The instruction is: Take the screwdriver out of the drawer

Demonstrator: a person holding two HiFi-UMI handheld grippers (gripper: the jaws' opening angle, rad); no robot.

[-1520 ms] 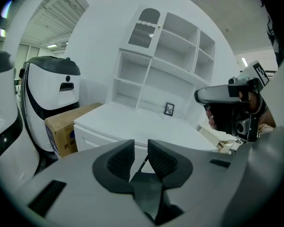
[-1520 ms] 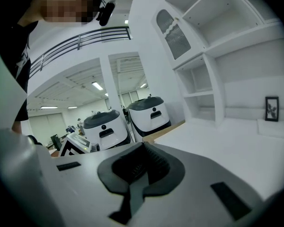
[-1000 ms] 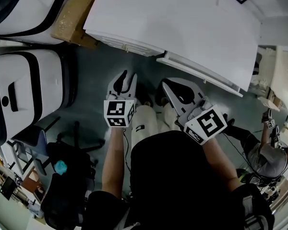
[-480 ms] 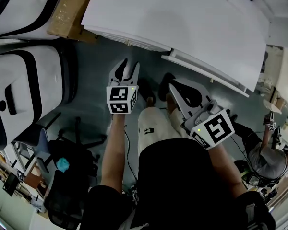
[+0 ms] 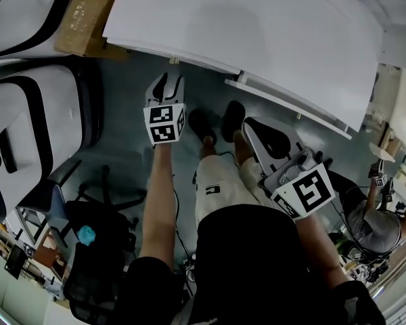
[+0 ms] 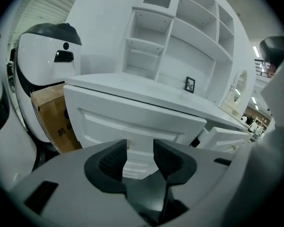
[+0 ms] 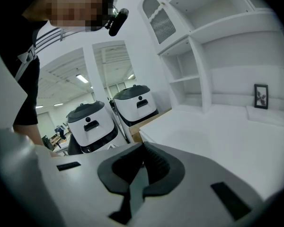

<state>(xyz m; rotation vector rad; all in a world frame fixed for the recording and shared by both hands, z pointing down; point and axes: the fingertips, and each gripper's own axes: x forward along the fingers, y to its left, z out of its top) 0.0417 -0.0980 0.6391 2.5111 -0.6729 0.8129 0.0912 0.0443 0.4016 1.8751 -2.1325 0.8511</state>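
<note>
White desk (image 5: 257, 32), drawer front (image 6: 132, 122), left gripper (image 6: 140, 150) fingers apart, right gripper (image 7: 143, 148) fingers closed, empty

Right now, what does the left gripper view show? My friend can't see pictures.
The left hand-held gripper, its dark jaws apart and empty, points at a white drawer front under a white desk top. Behind it rise white shelves, and a cardboard box stands at the left.

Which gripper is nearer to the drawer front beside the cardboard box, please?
Left. The left gripper, jaws open, points at the drawer front just short of it; the right gripper, shut, sits farther back and off to its right.
</note>
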